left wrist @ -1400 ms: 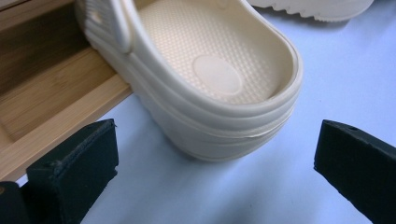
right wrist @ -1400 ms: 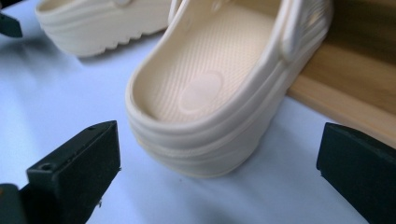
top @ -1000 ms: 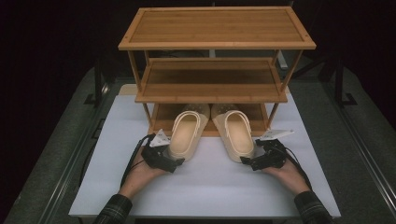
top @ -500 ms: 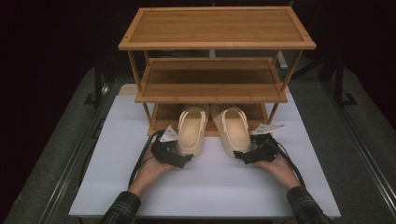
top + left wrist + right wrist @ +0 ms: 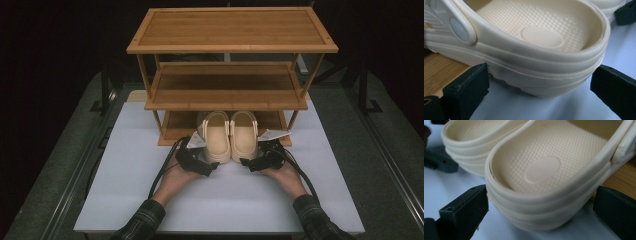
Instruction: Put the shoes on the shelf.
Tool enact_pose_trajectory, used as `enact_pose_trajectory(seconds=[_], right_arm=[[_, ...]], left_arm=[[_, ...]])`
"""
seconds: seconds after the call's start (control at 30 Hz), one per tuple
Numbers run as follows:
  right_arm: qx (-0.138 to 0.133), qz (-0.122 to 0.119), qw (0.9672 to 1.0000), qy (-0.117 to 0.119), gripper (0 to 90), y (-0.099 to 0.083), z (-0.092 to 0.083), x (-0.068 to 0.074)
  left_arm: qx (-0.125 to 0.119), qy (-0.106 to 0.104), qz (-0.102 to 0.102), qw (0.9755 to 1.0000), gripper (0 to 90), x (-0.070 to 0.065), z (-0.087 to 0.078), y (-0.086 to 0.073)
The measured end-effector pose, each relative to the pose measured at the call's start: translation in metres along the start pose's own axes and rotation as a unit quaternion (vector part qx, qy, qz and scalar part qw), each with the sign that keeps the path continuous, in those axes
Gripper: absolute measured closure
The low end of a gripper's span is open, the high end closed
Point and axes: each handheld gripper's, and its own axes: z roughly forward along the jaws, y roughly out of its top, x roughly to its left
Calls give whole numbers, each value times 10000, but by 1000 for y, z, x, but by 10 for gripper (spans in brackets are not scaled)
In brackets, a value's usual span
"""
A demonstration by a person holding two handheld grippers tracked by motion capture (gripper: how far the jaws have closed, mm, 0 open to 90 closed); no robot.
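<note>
Two cream clogs sit side by side at the foot of the wooden shoe rack (image 5: 230,85), near the middle of the white table (image 5: 125,190). Their toes lie under the rack's middle shelf on the bottom shelf (image 5: 177,125). Their heels project off that shelf toward the near edge of the table.

Left clog (image 5: 216,136): the heel faces the person. In the left gripper view the heel (image 5: 554,65) lies between the two black jaws. A gap shows on each side of the heel, so the left claw (image 5: 209,169) is open and not clamped. One jaw stands beside the clog's side wall at the edge of the bamboo bottom shelf (image 5: 436,72). The other jaw stands off the rounded heel above the table surface (image 5: 564,107). The strap rivet (image 5: 459,30) is visible on the clog's side.

Right clog (image 5: 244,135): it touches or nearly touches the left clog along its inner side. In the right gripper view the heel (image 5: 541,205) lies between the jaws, with clearance on both sides. The right claw (image 5: 250,165) is open around the heel without contact that can be confirmed. The left clog's heel (image 5: 466,147) appears just beside it.

In the high view both hands rest on the table behind the heels, the left hand (image 5: 175,177) and the right hand (image 5: 282,172). Cables trail back toward the near edge.
</note>
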Motion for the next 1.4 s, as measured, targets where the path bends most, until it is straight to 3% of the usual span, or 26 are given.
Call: enact_pose_trajectory(seconds=[0.17, 0.3, 0.43, 0.63, 0.83, 0.87, 0.93, 1.03, 1.1, 1.17, 1.2, 1.23, 1.27, 1.4], right_arm=[[16, 55, 9998, -198, 0, 5, 4, 7], [-101, 232, 9996, -137, 0, 11, 1, 11], [-156, 219, 9995, -135, 2, 16, 1, 12], [-332, 370, 9987, -92, 2, 23, 3, 5], [-365, 402, 9984, -165, 2, 33, 12, -2], [-357, 417, 9983, -174, 1, 35, 14, -3], [-351, 420, 9983, -211, 0, 38, 17, -6], [-458, 479, 9976, -217, 1, 42, 23, -12], [-326, 499, 9980, -219, 1, 44, 28, -14], [-186, 613, 9976, -244, 1, 47, 33, -12], [-278, 426, 9983, -280, 1, 47, 37, -15], [-332, 388, 9983, -275, 3, 48, 39, -15], [-358, 410, 9983, -216, 7, 48, 41, -16], [-429, 369, 9979, -309, 18, 49, 47, -18]], left_arm=[[2, 35, -103, 9999, 19, 3, -1, 1], [17, 68, -126, 9999, 19, 4, -2, 1], [-7, 74, -168, 9998, 19, 8, -6, 4], [-241, 47, -327, 9992, 19, 17, -6, 11], [-246, 22, -428, 9988, 18, 30, 2, 14], [-215, 48, -371, 9991, 18, 31, 2, 15], [-236, 57, -498, 9985, 18, 34, 6, 17], [-177, 119, -369, 9991, 16, 43, 9, 21], [-100, 172, -378, 9991, 5, 48, 14, 23], [-74, 171, -533, 9984, 0, 52, 16, 23], [-99, 208, -592, 9980, 0, 55, 18, 23], [-147, 243, -640, 9975, 0, 59, 19, 22], [-70, 232, -555, 9982, 0, 64, 18, 22], [16, 267, -552, 9981, 0, 69, 23, 23]])
